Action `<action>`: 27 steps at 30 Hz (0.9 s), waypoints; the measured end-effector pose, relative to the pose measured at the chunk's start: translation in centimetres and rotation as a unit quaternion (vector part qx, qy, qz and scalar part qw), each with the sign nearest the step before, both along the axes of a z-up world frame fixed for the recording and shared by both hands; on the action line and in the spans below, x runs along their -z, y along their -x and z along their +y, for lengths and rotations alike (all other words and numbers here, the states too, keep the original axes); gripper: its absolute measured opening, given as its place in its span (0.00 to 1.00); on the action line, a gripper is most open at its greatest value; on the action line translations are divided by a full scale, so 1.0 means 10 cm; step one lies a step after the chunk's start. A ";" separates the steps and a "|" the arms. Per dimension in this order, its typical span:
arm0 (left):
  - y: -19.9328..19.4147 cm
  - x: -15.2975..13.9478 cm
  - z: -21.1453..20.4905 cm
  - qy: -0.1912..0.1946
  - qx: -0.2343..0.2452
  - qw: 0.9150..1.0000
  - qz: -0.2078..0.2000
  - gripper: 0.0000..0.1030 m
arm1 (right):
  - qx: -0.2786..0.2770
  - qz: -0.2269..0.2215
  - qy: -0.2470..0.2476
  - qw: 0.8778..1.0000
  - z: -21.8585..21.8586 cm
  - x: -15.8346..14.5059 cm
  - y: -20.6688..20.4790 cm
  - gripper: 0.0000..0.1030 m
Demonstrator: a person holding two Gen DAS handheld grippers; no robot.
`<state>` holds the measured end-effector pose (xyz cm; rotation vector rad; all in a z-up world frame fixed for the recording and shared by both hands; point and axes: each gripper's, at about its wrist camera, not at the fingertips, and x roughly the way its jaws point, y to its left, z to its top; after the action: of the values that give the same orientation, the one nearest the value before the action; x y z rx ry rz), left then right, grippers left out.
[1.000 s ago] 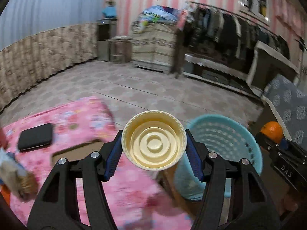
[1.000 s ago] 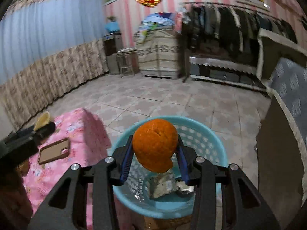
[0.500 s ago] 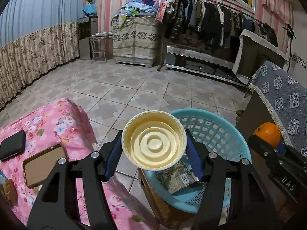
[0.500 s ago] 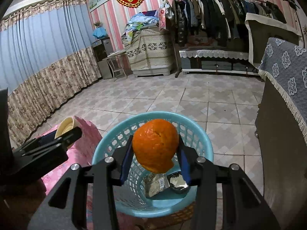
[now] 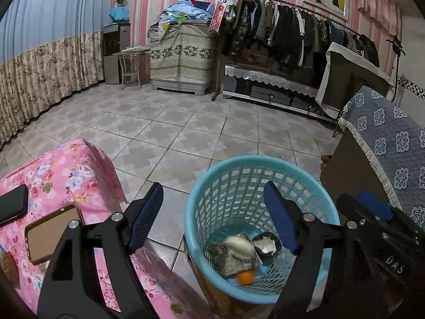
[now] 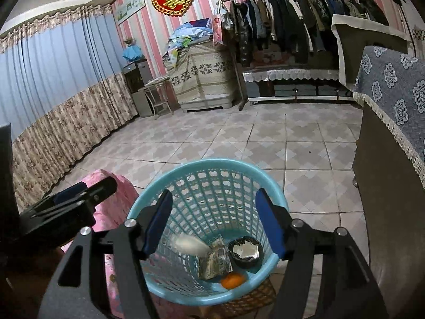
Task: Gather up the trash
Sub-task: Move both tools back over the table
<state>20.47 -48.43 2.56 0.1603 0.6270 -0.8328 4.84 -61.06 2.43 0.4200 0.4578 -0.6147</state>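
1. Turquoise plastic basket sits below both grippers.
2. Left gripper: fingers spread and opening, nothing between them.
3. Right gripper: likewise opening, empty.
4. Orange peel and pale lid lie in the basket beneath the fingertips.

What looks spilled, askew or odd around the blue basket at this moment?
Nothing spilled. The orange, pale lid, wrapper and dark cup all lie inside the basket; the lid looks blurred, probably mid-fall. Both tools are opening, empty.

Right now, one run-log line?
left gripper: opening, empty | right gripper: opening, empty | orange, cream lid: in blue basket
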 end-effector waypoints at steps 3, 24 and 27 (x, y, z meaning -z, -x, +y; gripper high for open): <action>-0.01 0.00 0.05 0.001 -0.004 1.000 0.001 0.74 | -0.002 -0.001 0.002 1.000 0.02 -0.01 0.00 0.62; -0.43 -0.57 4.21 -0.045 -0.320 0.942 -0.089 0.87 | -0.284 -0.032 0.076 0.955 2.43 -0.59 -1.35 0.75; -0.45 -0.40 4.80 -0.042 -0.384 0.917 -0.098 0.87 | -0.328 -0.028 0.079 0.941 3.04 -0.47 -1.54 0.76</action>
<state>24.96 -0.42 6.58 0.0624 0.4759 -0.0259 20.25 -30.70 7.13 0.1106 0.4577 0.0107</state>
